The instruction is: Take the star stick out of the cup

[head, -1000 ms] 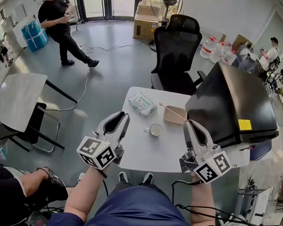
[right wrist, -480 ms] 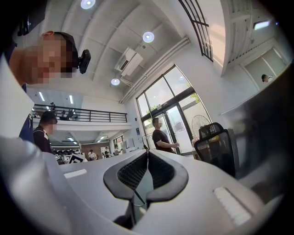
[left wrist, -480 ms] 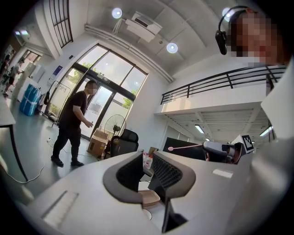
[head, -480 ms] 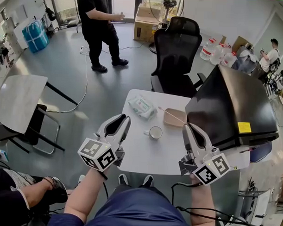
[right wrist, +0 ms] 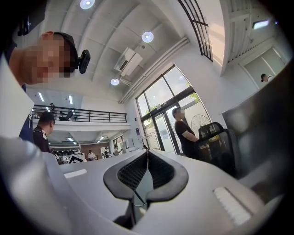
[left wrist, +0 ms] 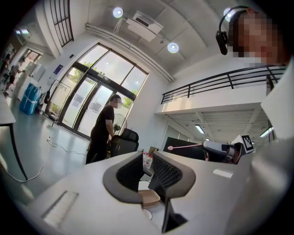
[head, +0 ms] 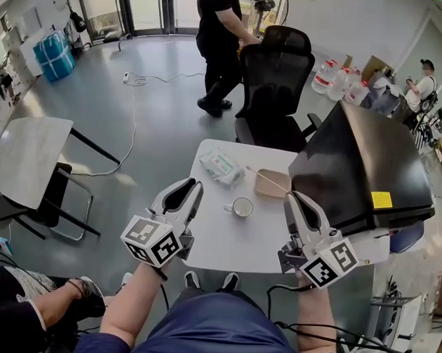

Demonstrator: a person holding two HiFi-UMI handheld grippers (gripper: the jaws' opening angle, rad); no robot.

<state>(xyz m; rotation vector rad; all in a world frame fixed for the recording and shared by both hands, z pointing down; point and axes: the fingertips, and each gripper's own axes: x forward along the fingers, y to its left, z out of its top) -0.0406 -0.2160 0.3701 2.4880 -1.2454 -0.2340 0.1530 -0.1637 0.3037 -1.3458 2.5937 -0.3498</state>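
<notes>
A white cup (head: 242, 204) stands at the middle of the small white table (head: 226, 241), with nothing in it. My right gripper (head: 293, 194) is shut on the thin pink star stick (head: 268, 177), which slants up and left over the tan tray (head: 273, 183). In the left gripper view the stick (left wrist: 188, 146) pokes left out of the right gripper (left wrist: 219, 148). In the right gripper view the jaws (right wrist: 147, 154) are pressed together on it. My left gripper (head: 194, 183) hovers left of the cup, open by a narrow gap (left wrist: 147, 157) and holding nothing.
A pack of wipes (head: 221, 165) lies at the table's far left. A large black slanted panel (head: 359, 162) crowds the right side. A black office chair (head: 275, 80) stands behind the table, with a person (head: 220, 42) beside it. The tan tray (left wrist: 149, 196) shows between the left jaws.
The person in black has walked from far left across to the office chair. Both grippers, the stick and the cup have hardly moved.
</notes>
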